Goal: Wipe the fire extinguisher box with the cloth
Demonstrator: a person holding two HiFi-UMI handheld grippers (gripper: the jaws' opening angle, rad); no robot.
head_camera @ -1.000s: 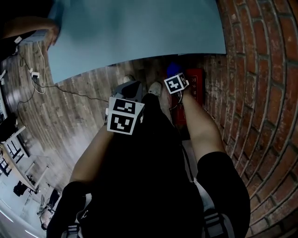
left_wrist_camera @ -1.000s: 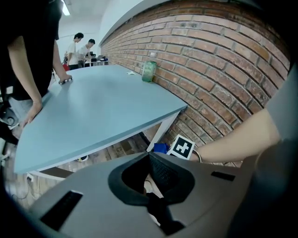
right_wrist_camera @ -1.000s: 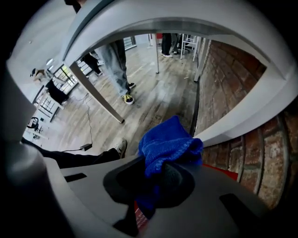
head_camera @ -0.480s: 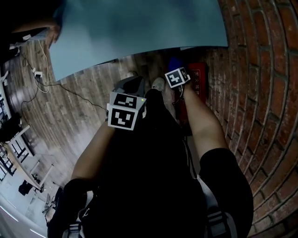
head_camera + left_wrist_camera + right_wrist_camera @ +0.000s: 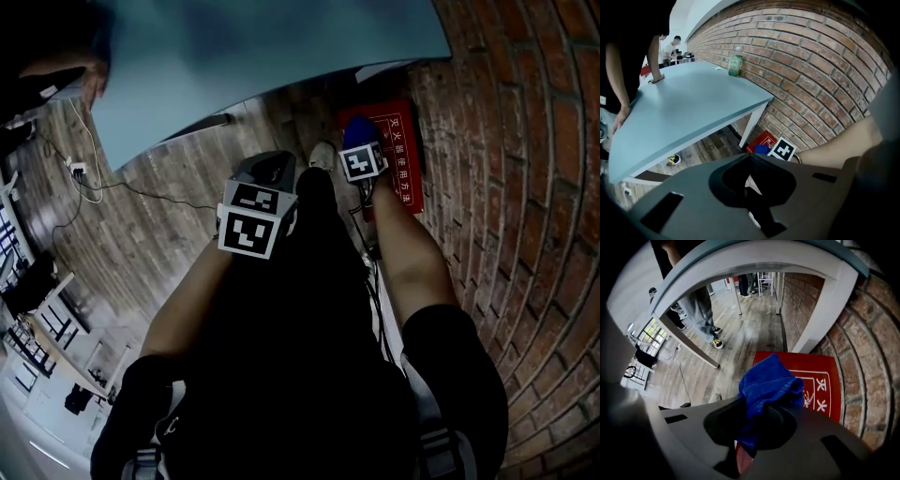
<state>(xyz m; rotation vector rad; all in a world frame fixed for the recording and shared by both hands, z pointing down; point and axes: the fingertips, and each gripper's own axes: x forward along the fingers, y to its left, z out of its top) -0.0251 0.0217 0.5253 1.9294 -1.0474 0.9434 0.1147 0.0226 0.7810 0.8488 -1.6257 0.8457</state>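
Since the blue cloth (image 5: 771,380) is soft and light, the right gripper (image 5: 764,404) clamps its bunched folds over the rigid red fire extinguisher box (image 5: 408,141), on the floor (image 5: 178,202) at one o'clock; the left gripper (image 5: 750,157) is closed, empty.

- The fire extinguisher box (image 5: 401,155) lies on the floor (image 5: 178,234) to your right, against the brick wall (image 5: 525,187), just before the table (image 5: 272,56).
- The cloth (image 5: 768,385) sits between your right gripper's (image 5: 759,418) jaws, over the box.
- Your left gripper (image 5: 750,161) hangs left of it.
- A bottle (image 5: 735,64) stands on the table, by the wall.
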